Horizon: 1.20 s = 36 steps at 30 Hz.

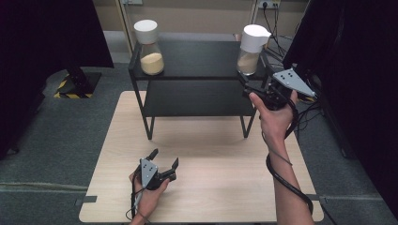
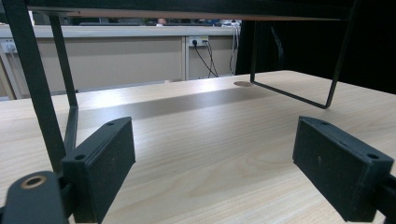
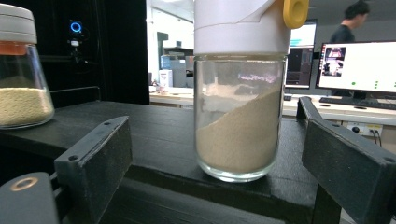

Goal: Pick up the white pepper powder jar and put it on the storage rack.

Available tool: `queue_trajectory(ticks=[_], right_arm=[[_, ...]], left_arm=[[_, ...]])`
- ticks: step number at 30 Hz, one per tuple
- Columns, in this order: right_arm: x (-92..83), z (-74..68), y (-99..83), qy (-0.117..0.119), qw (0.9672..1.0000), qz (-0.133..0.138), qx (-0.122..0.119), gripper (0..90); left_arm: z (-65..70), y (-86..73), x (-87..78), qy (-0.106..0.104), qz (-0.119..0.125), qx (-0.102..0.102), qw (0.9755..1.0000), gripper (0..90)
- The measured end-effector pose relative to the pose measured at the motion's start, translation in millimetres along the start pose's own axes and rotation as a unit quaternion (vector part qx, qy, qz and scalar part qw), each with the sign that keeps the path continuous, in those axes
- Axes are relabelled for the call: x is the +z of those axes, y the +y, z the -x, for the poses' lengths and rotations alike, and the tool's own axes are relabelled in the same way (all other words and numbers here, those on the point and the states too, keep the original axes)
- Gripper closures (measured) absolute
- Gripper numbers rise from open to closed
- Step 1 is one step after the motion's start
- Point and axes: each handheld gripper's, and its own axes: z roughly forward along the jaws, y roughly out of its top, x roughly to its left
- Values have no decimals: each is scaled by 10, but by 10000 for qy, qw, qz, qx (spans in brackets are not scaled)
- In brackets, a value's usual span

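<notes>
Right gripper (image 1: pixel 253 86) jaws apart, level with black shelf (image 3: pixel 154 135); white-lidded jar (image 3: pixel 239 116) stands just ahead between them, untouched. Left gripper (image 1: pixel 164 164) apart, idle on counter (image 1: pixel 211 187). Risk: jar sits near the shelf edge; an off-centre close could tip it, spilling powder.

Jar (image 3: pixel 239 135) of tan powder stood on black shelf (image 3: pixel 154 126) between spread jaws, untouched; second jar (image 3: pixel 21 88) far left.

jars: 2 (image 1: pixel 151 47) (image 1: pixel 251 49) | shelf racks: 1 (image 1: pixel 197 58) | tables: 1 (image 1: pixel 211 187) | grippers: 2 (image 1: pixel 164 159) (image 1: pixel 250 84)
</notes>
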Motion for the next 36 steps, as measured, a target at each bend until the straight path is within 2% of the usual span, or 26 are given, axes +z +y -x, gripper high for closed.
queue_trajectory(ticks=[20, 36], right_arm=[[-264, -79, -200, 235, 9996, -90, -87, 82], [-438, -109, -460, 352, 9987, -334, -168, 80]], left_arm=[[2, -4, -1, 1, 11, -4, 10000, 124], [2, -8, -1, 1, 23, -5, 10000, 124]])
